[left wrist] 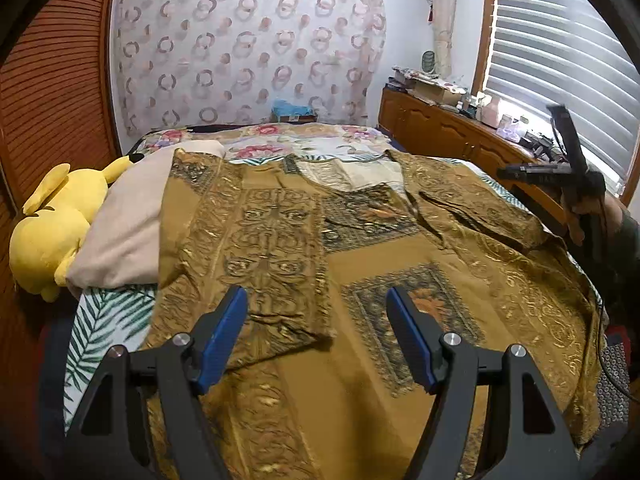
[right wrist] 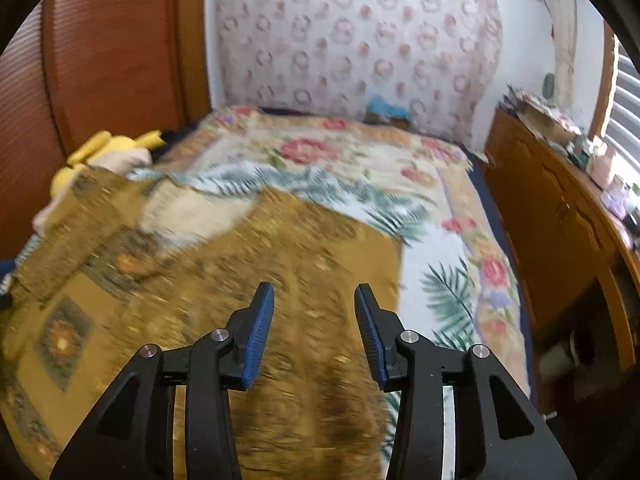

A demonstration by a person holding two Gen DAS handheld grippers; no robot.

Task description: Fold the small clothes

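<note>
The ochre patterned garment (left wrist: 360, 264) lies spread across the bed (right wrist: 452, 248), one sleeve folded inward. Bare cover remains beyond its right edge, blurred there. Left gripper (left wrist: 316, 300) and right gripper (right wrist: 314, 292) hover above, jaws apart, empty.

bed (left wrist: 312, 136), patterned wall hanging (left wrist: 248, 48), wooden dresser (left wrist: 440, 128), bright window blinds (left wrist: 560, 60)

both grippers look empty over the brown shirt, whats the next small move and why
Probably bring the right gripper down to the garment's right edge and pinch it. The left sleeve already lies folded inward, the right side still spreads flat toward the bed's edge, and both the right and the left gripper stand open, holding nothing.
</note>
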